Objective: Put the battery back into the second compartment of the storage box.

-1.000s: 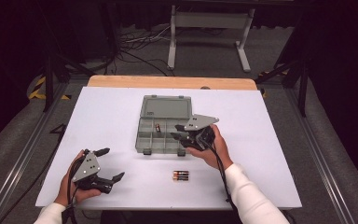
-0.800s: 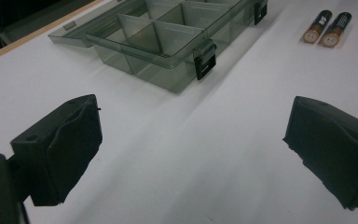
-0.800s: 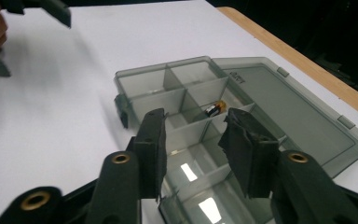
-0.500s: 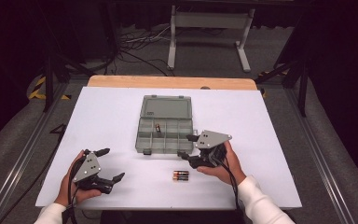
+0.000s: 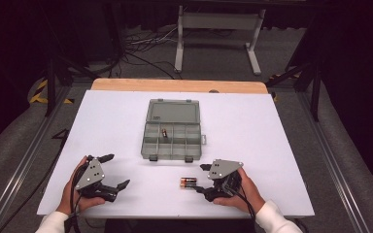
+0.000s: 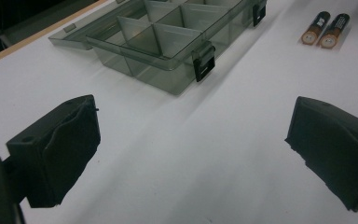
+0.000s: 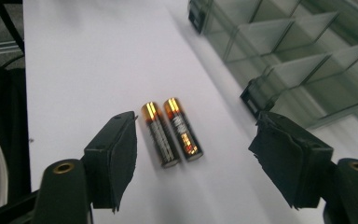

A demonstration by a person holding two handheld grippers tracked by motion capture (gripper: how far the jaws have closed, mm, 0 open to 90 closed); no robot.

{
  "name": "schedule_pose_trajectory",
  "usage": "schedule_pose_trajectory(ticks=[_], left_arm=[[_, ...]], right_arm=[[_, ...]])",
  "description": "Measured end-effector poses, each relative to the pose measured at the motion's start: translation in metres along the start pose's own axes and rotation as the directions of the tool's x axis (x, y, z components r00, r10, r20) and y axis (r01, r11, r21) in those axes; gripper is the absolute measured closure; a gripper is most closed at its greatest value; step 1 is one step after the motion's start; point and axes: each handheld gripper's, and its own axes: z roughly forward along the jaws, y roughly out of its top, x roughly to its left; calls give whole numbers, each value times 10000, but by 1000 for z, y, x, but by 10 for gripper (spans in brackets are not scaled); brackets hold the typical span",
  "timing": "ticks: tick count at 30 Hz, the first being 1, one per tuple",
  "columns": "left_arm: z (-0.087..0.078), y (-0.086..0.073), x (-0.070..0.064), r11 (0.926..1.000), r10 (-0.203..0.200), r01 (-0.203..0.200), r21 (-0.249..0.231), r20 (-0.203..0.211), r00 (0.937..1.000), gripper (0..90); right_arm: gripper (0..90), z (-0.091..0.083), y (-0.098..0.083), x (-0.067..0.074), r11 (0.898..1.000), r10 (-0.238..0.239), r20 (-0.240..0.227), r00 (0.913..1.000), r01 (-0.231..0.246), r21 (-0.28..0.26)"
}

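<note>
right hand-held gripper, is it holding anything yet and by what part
Nothing is held. The right hand-held gripper has its jaws open, just behind the two batteries, which lie side by side on the table, untouched.

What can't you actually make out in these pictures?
- Batteries: label print blurred, right gripper view.
- Small item in the box: too small to name, high view.
- Organizer box: far end cut off by the top edge, left gripper view.
- Right claw: its underside hidden by its grey plate, high view.
</note>
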Motion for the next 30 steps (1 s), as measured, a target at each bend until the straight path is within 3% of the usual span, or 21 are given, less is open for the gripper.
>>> schedule_pose_trajectory(ticks=[11,30], left_arm=[[0,1,-1,9999,82,-83,67,110,9999,27],[2,0,-1,9998,129,-130,167,64,9999,34]], right_arm=[[362,10,-10,13,9984,7,-788,9969,38,569],[400,24,-9,19,9977,-20,-1117,9937,96,678]])
